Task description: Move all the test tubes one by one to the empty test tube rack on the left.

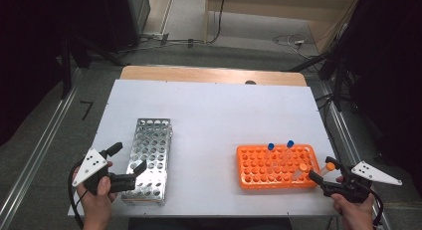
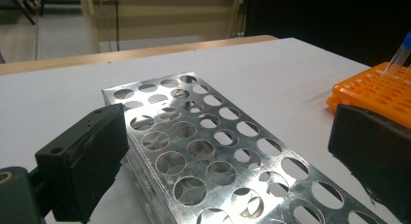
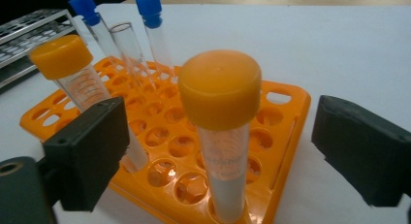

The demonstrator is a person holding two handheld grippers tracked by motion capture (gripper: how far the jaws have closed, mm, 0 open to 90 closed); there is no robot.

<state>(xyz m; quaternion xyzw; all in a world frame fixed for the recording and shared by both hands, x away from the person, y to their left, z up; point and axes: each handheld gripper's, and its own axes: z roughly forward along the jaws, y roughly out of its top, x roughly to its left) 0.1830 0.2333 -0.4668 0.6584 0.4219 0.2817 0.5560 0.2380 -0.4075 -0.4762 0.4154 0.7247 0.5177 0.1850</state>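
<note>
between the right gripper [image 3: 218, 156] jaws, spread wide: orange-capped tube [image 3: 220, 132] in the orange rack [image 3: 286, 132]. close below the cap, lift straight up. left gripper [image 2: 228, 151] also spread, straddling the metal rack [image 2: 203, 151].

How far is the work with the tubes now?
Done: nothing visibly; the metal rack holds no tubes. In hand: the open right gripper brackets an orange-capped tube standing in the orange rack, not gripping yet. Left: probably moving all the tubes.
</note>
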